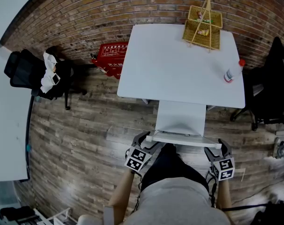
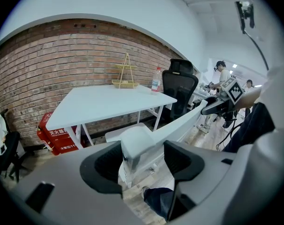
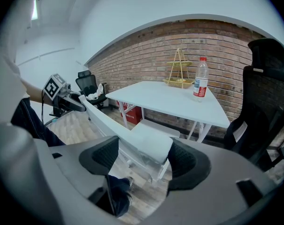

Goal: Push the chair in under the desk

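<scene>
Two things are dominating the floor: the white desk (image 1: pixel 170 69), standing against the brick wall, and the white chair (image 1: pixel 180 118), sitting square to the desk's near edge. Its seat is reaching only to that edge, so most of the chair is lying out on the wood floor. The top rail (image 1: pixel 184 138) of its backrest is running across just in front of the person.

The left gripper (image 2: pixel 142 161) is clamping the rail's left end between its pads, and the right gripper (image 3: pixel 144 161) is clamping the right end the same way.

Judging from this, the push is ready to begin. It is calling for equal, level pressure from both ends, so the chair is travelling straight between the desk legs rather than swinging towards one. Pushing low and forward, not downward, should keep the legs from catching on the boards. A gentle finish should avoid jolting the wire basket (image 1: pixel 203 27) and the water bottle (image 1: pixel 232 72), both resting on the desktop.
</scene>
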